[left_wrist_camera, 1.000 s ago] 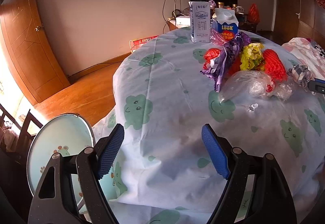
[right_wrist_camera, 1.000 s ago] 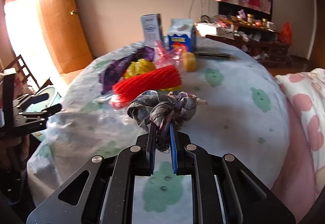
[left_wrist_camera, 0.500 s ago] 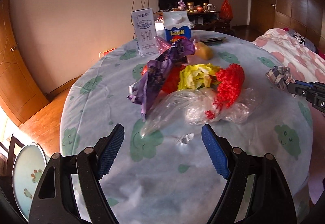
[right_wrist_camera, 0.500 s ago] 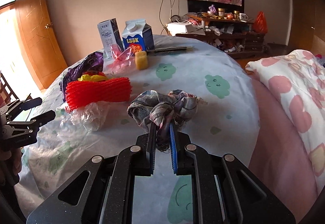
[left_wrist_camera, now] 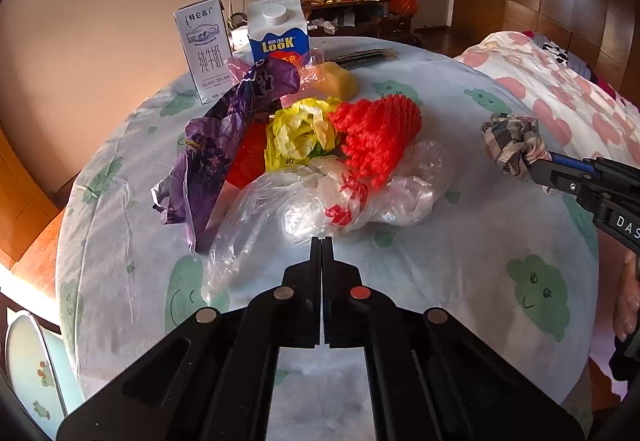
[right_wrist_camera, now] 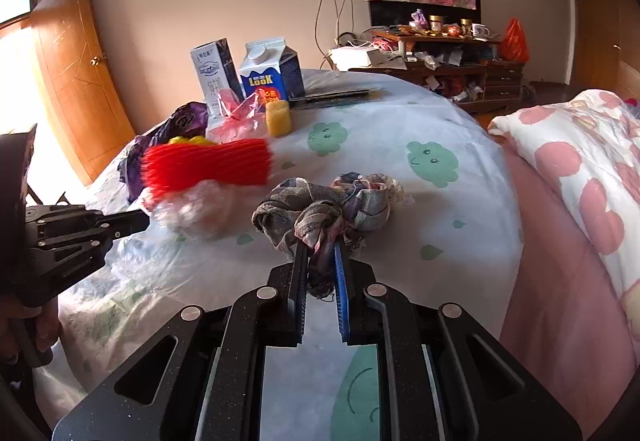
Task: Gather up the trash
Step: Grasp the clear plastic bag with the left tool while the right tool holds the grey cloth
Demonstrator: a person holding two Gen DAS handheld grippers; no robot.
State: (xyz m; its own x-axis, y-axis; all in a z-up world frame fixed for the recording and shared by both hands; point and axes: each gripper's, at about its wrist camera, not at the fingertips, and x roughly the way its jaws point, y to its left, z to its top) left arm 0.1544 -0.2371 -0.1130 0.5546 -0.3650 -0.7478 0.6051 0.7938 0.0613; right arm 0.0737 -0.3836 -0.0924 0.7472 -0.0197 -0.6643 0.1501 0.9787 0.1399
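A pile of trash lies on the round table (left_wrist_camera: 460, 273): a clear plastic bag (left_wrist_camera: 344, 197), a red foam net (left_wrist_camera: 380, 137), a yellow wrapper (left_wrist_camera: 300, 133) and a purple wrapper (left_wrist_camera: 224, 145). My left gripper (left_wrist_camera: 322, 241) is shut, its tips at the near edge of the clear plastic bag; I cannot tell whether plastic is pinched. My right gripper (right_wrist_camera: 322, 253) is shut on a crumpled plaid cloth (right_wrist_camera: 324, 209) and holds it above the table, right of the pile. The cloth also shows in the left wrist view (left_wrist_camera: 512, 145).
Two milk cartons (left_wrist_camera: 204, 49) (left_wrist_camera: 278, 37) and a yellow block (right_wrist_camera: 279, 117) stand behind the pile. A bed with a pink-dotted quilt (right_wrist_camera: 580, 169) is on the right. A basin (left_wrist_camera: 28, 365) sits on the floor at the left. A wooden door (right_wrist_camera: 76, 69) is at far left.
My left gripper swung from the table's left edge toward the trash pile and closed at the clear bag. My right gripper kept holding the cloth and shifted slightly right.
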